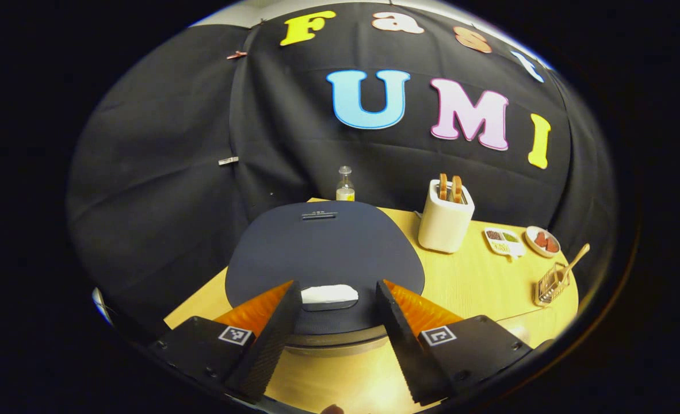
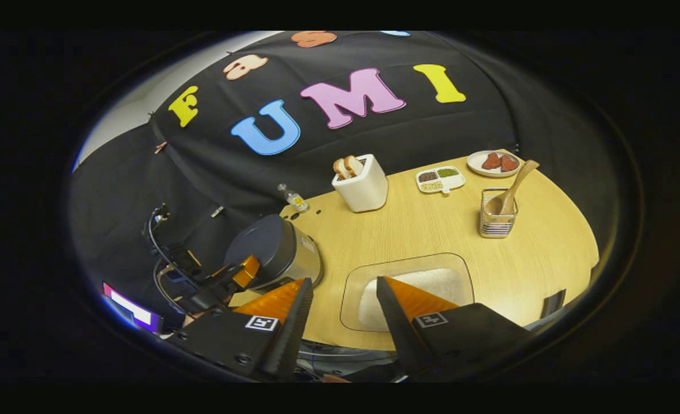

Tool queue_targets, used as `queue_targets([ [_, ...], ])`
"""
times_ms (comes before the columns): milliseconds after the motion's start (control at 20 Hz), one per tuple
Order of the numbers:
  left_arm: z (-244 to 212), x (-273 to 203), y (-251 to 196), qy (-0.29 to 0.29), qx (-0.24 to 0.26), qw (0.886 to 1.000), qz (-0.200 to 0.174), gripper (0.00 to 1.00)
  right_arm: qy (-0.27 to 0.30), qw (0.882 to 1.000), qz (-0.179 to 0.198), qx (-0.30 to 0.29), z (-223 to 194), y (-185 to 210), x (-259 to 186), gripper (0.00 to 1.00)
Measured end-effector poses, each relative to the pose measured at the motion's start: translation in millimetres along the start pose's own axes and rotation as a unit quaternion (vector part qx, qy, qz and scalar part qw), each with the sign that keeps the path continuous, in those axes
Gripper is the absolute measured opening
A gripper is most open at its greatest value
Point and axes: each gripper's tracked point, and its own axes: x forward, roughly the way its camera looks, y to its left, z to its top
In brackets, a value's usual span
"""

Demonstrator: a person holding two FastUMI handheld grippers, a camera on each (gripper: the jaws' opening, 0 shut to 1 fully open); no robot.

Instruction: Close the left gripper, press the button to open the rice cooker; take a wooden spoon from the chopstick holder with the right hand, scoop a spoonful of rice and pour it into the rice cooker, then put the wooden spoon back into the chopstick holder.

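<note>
Two tools spread, no readable label on rice cooker (image 1: pixel 324 244)

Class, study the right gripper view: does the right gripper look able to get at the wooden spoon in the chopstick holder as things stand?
Probably yes. The right gripper is open, and the wooden spoon leans out of the chopstick holder with bare tabletop around it; only the rice tray lies low between them.
</note>
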Motion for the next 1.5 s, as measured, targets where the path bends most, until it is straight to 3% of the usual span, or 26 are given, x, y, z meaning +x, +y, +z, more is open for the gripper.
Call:
queue_targets([
  [450, 5, -3, 0, 0.006, 0.012, 1.0, -0.008, 0.91, -0.005, 1.0, 0.001, 0.008, 8, -7, -3, 0.71],
  [800, 26, -24, -13, 0.003, -0.043, 0.998, -0.051, 0.93, -0.015, 1.0, -0.005, -0.002, 19, -21, -8, 0.71],
  [1050, 40, -65, -68, -0.022, -0.02, 0.992, -0.119, 0.93, -0.027, 0.999, -0.025, -0.008, 33, -51, -14, 0.71],
  [1300, 42, -112, -138, -0.045, -0.012, 0.975, -0.218, 0.94, -0.06, 0.996, -0.06, -0.02, 60, -90, -23, 0.71],
  [1500, 56, -145, -168, -0.087, 0.007, 0.962, -0.26, 0.93, -0.106, 0.987, -0.11, -0.057, 87, -116, -37, 0.71],
])
